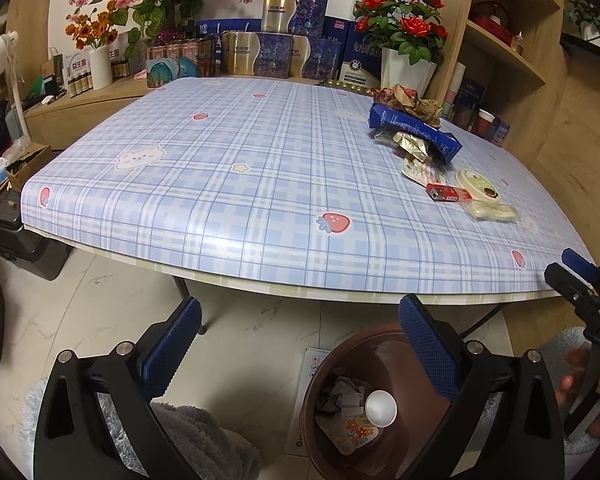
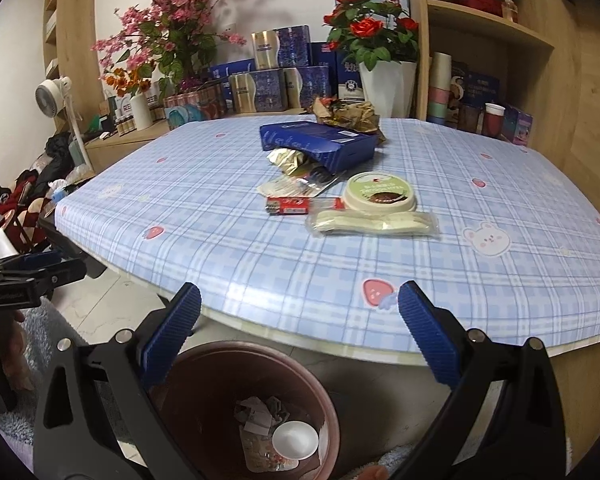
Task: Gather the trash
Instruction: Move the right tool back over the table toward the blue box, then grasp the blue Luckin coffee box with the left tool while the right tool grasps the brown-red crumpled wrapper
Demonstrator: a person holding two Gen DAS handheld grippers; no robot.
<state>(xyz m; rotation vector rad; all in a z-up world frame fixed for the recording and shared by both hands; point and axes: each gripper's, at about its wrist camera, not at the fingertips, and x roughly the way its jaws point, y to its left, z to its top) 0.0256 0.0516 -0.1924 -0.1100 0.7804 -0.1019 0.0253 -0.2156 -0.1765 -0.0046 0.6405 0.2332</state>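
My left gripper (image 1: 300, 344): spread wide, empty, above the trash bin (image 1: 384, 340). My right gripper (image 2: 299, 328): spread wide, empty. Trash: blue box (image 2: 320, 145), round lid (image 2: 380, 196), on the desk (image 2: 440, 280).

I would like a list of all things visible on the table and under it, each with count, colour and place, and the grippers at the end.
table: one, blue plaid cover, centre
blue box: one, on table, far side
crumpled wrappers: several, brown-gold, behind the box
gold foil pack: one, at the box's mouth
round lid: one, cream-green, near the box
red packet: one, left of the lid
plastic cutlery pack: one, clear, nearest the edge
trash bin: one, brown, on the floor, holds paper scraps
left gripper: open, empty
right gripper: open, empty
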